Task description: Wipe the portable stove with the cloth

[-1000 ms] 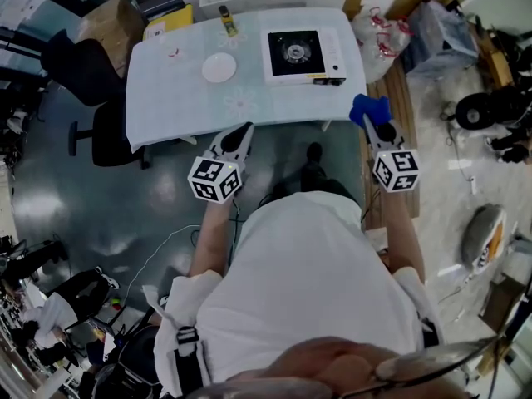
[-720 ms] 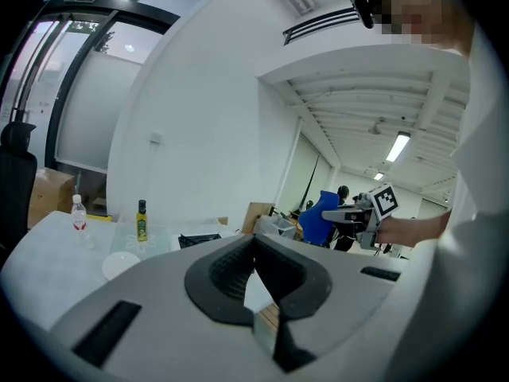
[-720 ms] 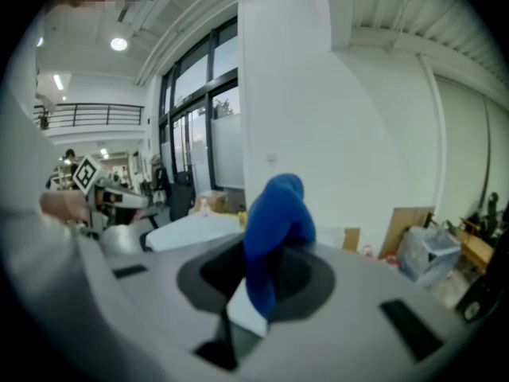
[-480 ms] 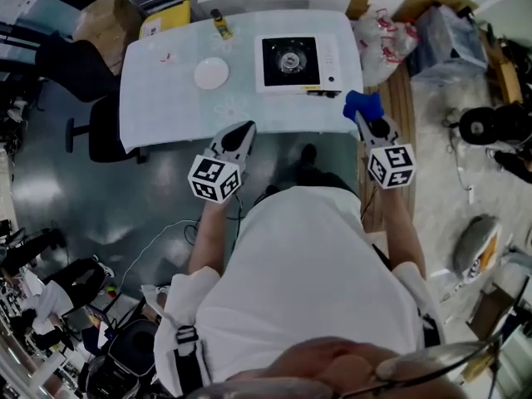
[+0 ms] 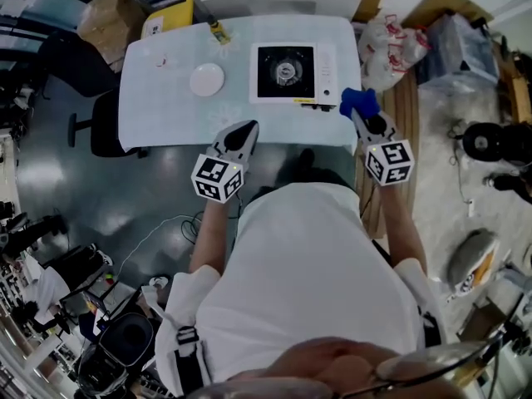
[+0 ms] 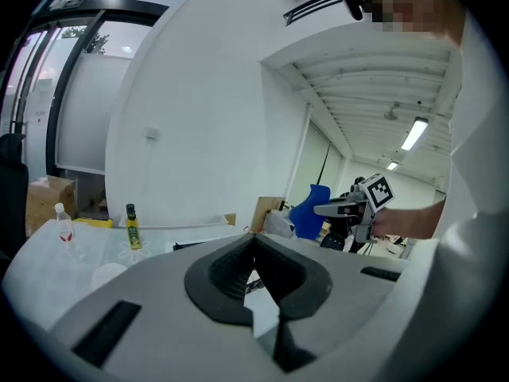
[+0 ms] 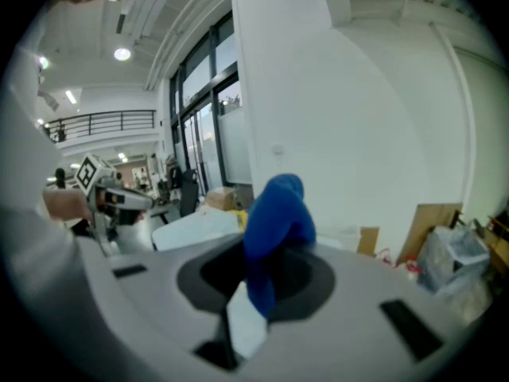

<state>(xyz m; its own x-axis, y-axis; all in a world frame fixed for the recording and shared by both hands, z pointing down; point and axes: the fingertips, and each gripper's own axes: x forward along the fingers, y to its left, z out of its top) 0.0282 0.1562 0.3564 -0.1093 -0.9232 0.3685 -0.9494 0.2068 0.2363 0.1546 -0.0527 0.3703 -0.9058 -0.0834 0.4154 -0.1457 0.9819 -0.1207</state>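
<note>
White table (image 5: 166, 98) carries the portable stove (image 5: 293, 74) toward its right end; left gripper (image 5: 247, 128) sits at the near edge, jaws together with nothing between them; right gripper (image 5: 359, 115), by the stove's near right corner, is clamped on the bunched blue cloth (image 5: 357, 100).

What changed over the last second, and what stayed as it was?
The right gripper carried the blue cloth forward, up beside the stove's front right corner, not yet touching it. Nothing was picked up or let go. The left gripper stays shut and empty at the table's front edge; the plate and bottle are unmoved.
</note>
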